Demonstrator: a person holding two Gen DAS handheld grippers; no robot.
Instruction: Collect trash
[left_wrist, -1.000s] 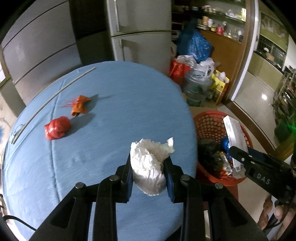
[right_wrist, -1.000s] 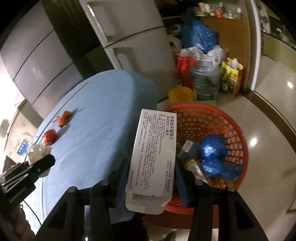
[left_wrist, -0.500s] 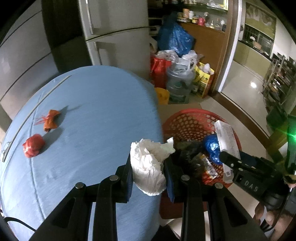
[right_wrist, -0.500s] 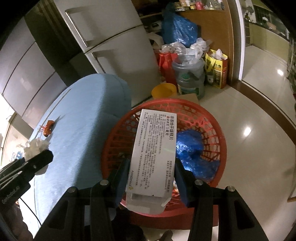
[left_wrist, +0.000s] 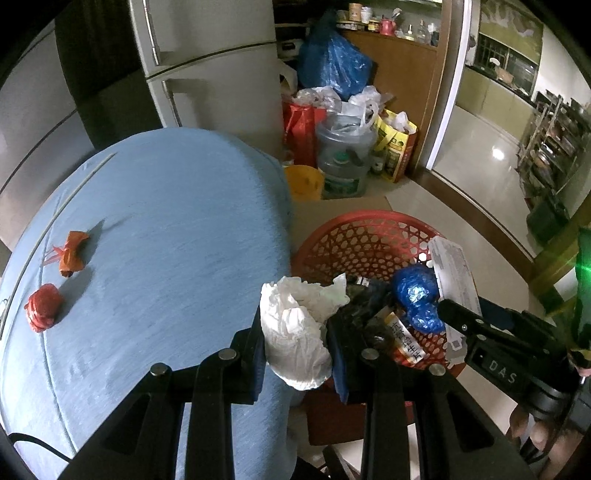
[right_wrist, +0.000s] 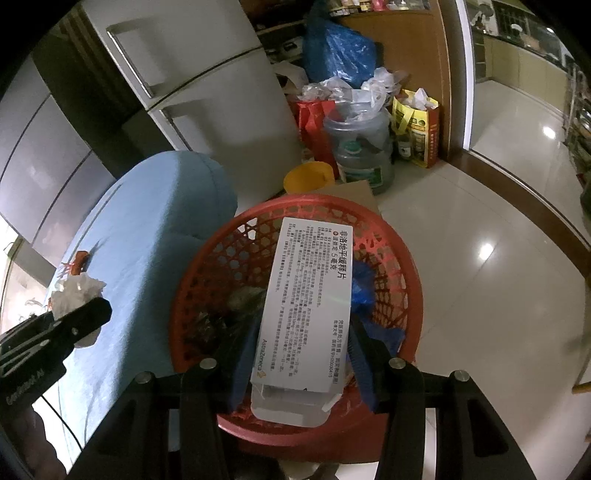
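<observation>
Tilting steeply downward, the right gripper (right_wrist: 301, 354) hangs over the red basket (right_wrist: 402, 258), clamped on a white medicine box (right_wrist: 310, 306) above its trash. The left gripper (left_wrist: 295, 343), likewise pitched down, squeezes a crumpled white tissue (left_wrist: 295, 325) above the table (left_wrist: 166, 240) edge, just beside the basket.

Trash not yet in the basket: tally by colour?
White: 2, crumpled tissue in the left gripper, medicine box in the right gripper.
Red: 1, wad on the table.
Orange: 1, wrapper on the table.
Total: 4
</observation>
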